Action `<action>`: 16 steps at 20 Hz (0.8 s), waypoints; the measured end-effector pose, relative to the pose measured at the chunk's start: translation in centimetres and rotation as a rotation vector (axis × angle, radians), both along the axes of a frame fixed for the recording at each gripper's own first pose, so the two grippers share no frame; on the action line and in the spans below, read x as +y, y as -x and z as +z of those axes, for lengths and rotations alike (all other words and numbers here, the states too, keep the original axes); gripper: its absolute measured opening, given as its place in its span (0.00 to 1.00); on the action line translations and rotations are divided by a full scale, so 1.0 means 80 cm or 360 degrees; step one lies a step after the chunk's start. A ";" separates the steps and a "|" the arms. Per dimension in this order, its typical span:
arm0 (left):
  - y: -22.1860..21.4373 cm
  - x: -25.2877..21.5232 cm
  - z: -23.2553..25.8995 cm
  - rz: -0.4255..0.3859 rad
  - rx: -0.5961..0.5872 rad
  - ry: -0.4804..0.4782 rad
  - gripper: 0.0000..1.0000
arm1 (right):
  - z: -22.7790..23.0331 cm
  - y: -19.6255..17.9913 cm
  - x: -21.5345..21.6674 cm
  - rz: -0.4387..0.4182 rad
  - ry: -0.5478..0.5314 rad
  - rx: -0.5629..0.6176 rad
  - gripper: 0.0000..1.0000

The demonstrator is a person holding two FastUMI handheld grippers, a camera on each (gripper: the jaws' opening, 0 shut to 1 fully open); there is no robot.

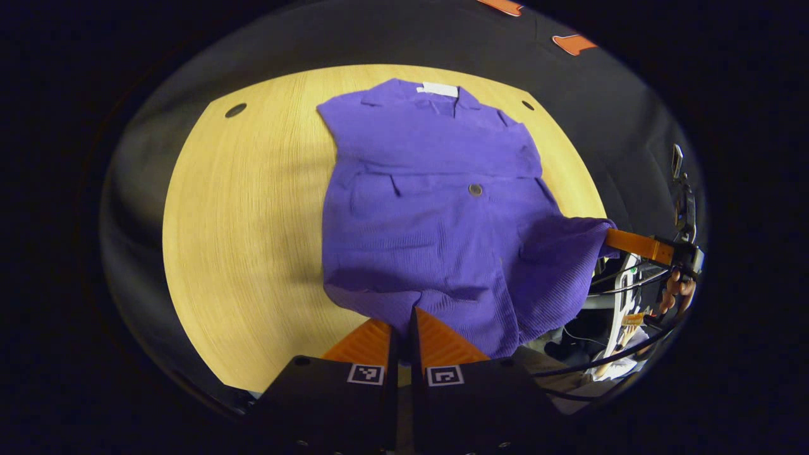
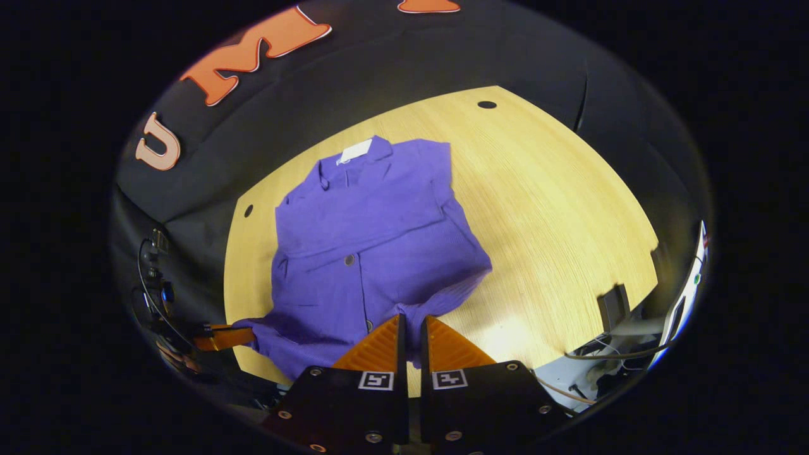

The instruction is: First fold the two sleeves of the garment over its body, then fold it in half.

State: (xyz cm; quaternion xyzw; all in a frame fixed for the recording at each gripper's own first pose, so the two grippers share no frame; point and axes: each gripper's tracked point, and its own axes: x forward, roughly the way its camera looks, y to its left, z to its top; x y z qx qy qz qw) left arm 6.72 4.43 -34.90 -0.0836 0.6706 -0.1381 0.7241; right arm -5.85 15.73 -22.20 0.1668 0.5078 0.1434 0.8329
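Here, your left claw and right claw each clamped the hem of the purple shirt on the surface. Uneven lifting could have skewed the fold.

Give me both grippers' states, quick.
Left gripper: shut on the purple shirt's hem.
Right gripper: shut on the same hem.

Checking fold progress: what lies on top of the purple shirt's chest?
A folded sleeve lies across the purple shirt below the collar; the chest fabric under it is covered. Both tools, left and right, pinch the hem.
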 end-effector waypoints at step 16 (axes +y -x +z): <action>-0.238 0.012 0.013 0.0028 -0.0070 -0.0201 0.10 | 0.020 -0.197 -0.014 0.0222 -0.0001 -0.0006 0.07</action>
